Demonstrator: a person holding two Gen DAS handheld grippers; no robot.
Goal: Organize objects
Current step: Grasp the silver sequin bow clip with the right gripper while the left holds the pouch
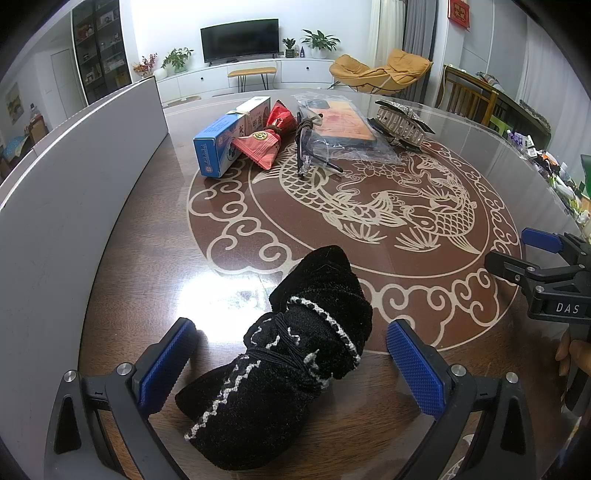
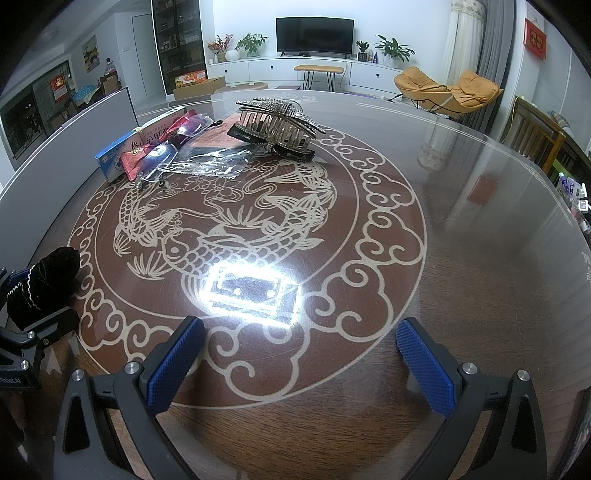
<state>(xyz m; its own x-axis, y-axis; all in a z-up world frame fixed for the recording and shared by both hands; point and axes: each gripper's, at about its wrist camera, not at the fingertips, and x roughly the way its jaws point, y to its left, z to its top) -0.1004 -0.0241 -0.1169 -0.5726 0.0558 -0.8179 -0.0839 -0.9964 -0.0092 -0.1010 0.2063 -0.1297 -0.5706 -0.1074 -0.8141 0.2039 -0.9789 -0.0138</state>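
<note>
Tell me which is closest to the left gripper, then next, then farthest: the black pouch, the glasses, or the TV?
1. Black velvet pouch, between the left gripper's open fingers.
2. Glasses, mid-table, by the far clutter.
3. TV, on the back wall.

Home living/dining room. Evidence: wall-mounted TV [image 2: 314,35] over a long white media cabinet [image 2: 280,70], potted plants [image 2: 393,48] along its top, a small bench [image 2: 319,70] in front. Mustard lounge chair [image 2: 445,90] by floor-length curtains [image 2: 463,51]. Glass-door display cabinet [image 2: 177,44] at the left, red wall hanging [image 2: 535,44] at the right, wooden chair [image 2: 535,136] beside a cluttered side surface. Foreground — round wooden dining table [image 2: 461,295] under glass with a carp-and-cloud inlay — household furniture, nothing industrial.
</note>
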